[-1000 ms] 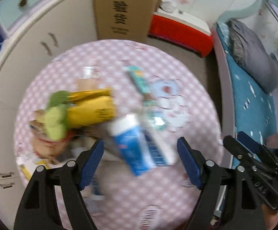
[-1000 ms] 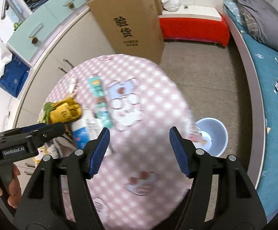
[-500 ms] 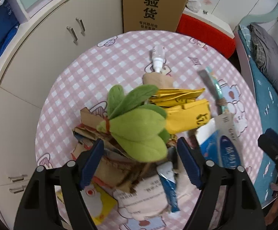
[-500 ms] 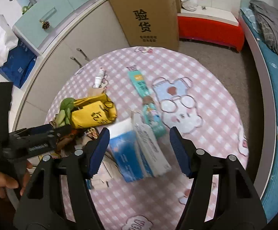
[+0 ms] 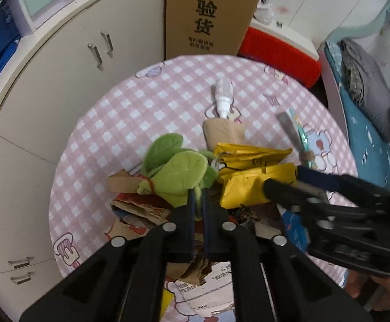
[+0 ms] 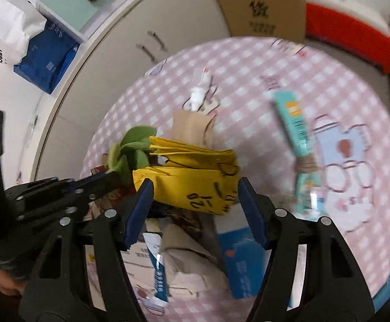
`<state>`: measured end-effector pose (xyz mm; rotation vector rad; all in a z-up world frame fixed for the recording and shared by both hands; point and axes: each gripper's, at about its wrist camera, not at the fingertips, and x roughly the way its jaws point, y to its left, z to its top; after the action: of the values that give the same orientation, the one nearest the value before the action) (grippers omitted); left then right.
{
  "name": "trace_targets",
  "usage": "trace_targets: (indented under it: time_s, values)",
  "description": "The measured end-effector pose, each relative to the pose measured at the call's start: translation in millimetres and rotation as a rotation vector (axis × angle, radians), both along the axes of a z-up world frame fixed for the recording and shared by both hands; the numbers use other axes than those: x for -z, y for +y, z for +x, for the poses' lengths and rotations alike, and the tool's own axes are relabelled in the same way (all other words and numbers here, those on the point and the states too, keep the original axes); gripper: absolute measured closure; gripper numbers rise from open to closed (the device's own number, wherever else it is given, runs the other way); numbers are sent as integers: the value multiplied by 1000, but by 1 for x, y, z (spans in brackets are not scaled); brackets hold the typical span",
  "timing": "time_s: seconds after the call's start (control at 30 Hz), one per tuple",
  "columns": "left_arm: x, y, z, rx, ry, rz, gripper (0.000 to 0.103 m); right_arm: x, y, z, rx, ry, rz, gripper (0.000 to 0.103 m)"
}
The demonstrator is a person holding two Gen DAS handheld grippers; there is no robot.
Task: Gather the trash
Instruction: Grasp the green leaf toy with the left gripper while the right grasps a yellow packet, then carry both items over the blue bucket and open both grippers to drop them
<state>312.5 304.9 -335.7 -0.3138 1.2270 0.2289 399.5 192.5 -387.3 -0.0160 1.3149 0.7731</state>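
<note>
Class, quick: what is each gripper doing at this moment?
Left gripper: shut on the green felt leaves.
Right gripper: jaws closing around the yellow bag, not yet pressing it.

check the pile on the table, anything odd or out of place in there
One thing stands out: a green felt leafy toy lies on top of torn cardboard scraps and a yellow packet, and it looks more like a plush than trash. The left claw has shut on its lower edge. A small white bottle lies tipped over.
</note>
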Motion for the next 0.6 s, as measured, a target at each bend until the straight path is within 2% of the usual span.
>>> trace_targets:
  time_s: [0.07,0.17,0.3,0.4,0.6]
  values:
    - [-7,2,-3,-7,-22,6,99,7,6,2,-4,45,9,52]
    - [-16,4,-4,-14,-47,12,99,9,10,1,-12,59,29,67]
    - [-32,5,-4,-28,-91,16,99,-15,10,-1,-32,33,103,90]
    - [-49,2,-2,-38,-130,11,99,-36,8,-2,-40,8,149,98]
    - [-92,-16,1,-44,-220,25,100,-84,-20,4,-7,-69,210,99]
